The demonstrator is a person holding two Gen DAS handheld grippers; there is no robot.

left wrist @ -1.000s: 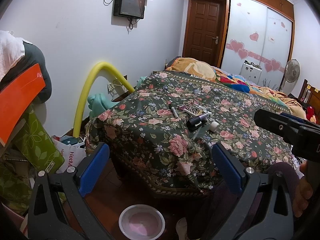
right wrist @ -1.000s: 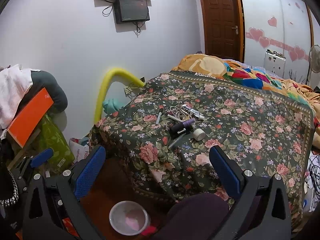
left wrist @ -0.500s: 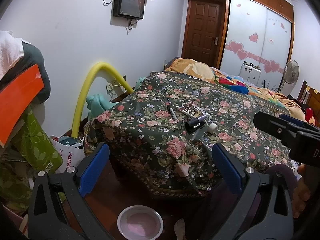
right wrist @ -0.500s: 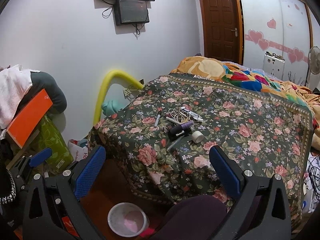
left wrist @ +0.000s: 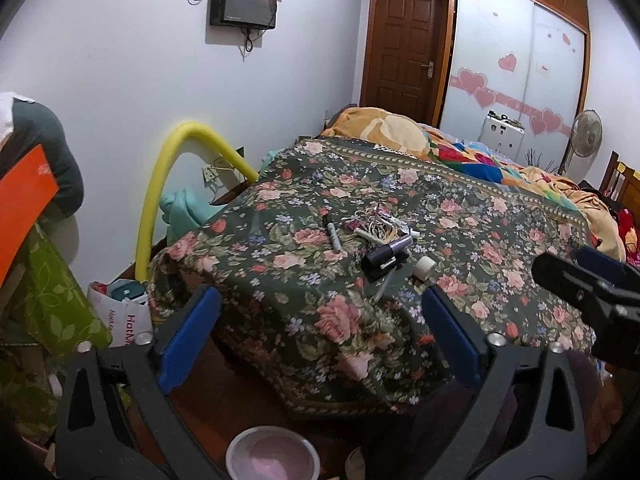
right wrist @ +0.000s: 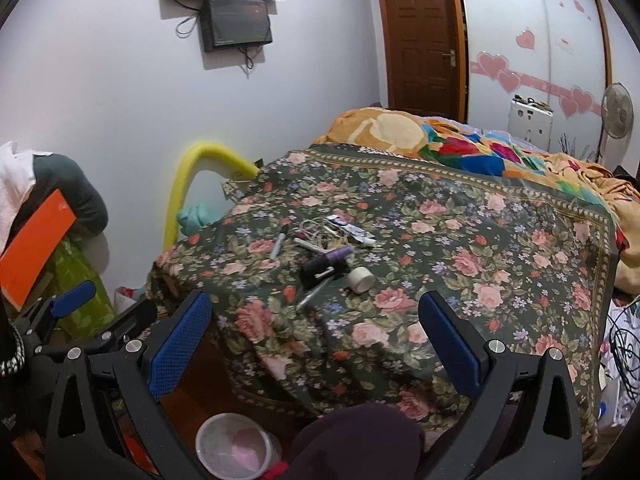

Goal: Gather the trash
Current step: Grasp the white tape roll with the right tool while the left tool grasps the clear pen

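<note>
Hovering at the near corner of the bed, well short of the clutter: left gripper (left wrist: pixel 320 328) hanging with its blue pads spread wide and nothing between them, right gripper (right wrist: pixel 316 332) likewise gaping and carrying nothing. Judging by that, sitting at the approach step of the collecting, with no piece of trash yet picked up. Lying in a loose heap on the flowered cloth (left wrist: pixel 500 216) ahead of both grippers: a marker (left wrist: pixel 332 231) to the left of the heap, a tangle of cord (left wrist: pixel 374 222) behind, a white tube (right wrist: pixel 352 231) beside the cord, a dark purple-ended cylinder (right wrist: pixel 326 261) in the middle, a pen (right wrist: pixel 314 294) slanting toward the near edge, and a roll of tape (right wrist: pixel 361 279) just beside the cylinder on the right. Standing on the floor below the cloth's edge, near the person's knee: a lined bin (right wrist: pixel 232 446), looking like the place for the trash. Probably calling next for reaching forward over the cloth's edge with one gripper, lowering over a single piece at the near side of the heap, such as the tape or the pen, with one pad on either side before squeezing. Needing care, since the pieces are touching or overlapping and the cord could drag along; hard telling which items count as trash.
</note>
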